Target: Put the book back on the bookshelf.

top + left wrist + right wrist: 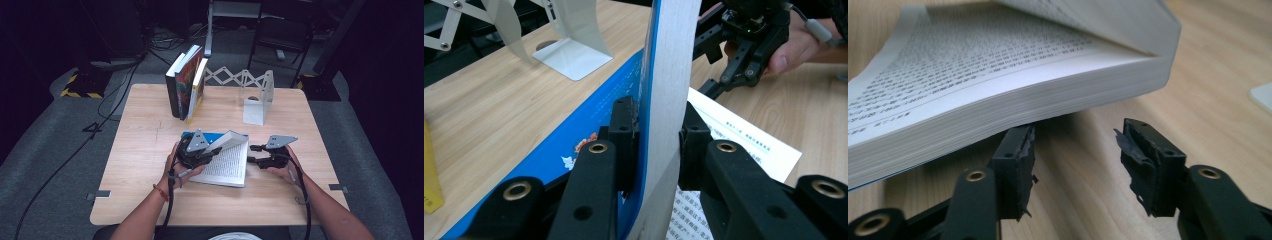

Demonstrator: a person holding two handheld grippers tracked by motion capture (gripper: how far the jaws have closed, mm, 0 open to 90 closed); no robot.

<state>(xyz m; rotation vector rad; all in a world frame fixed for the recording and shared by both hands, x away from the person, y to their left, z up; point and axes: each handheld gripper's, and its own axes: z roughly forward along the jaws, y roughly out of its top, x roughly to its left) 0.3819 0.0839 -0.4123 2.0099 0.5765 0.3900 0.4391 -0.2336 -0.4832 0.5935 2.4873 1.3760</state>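
An open book [227, 162] lies on the wooden desk [140, 150], near its front middle, printed pages facing up. Its blue cover [589, 135] and a thick block of leaves are lifted off the rest and stand close to upright.

Left gripper [202, 152]: clamped on that raised portion. In the left gripper view [659, 135] one black pad presses the blue cover and the other presses the white page face, with the block held between them. The person's left hand [175, 165] rests at the book's left edge.

Right gripper [257, 154]: jaws apart, nothing between them. It sits just beside the book's right edge, held in the right hand [285, 167]. In the right gripper view [1078, 165] it lies low over the desk; one jaw is tucked under the overhanging page edges of the lower half of the book [998, 85], the other stands clear over bare wood. Whether the tucked jaw touches the pages cannot be told.

Other items: three books [186, 82] stand leaning together at the far left part of the desk. A white metal bookend [257, 102] stands to their right, well apart from the open book, with a folding lattice rack [227, 76] behind it along the far edge.
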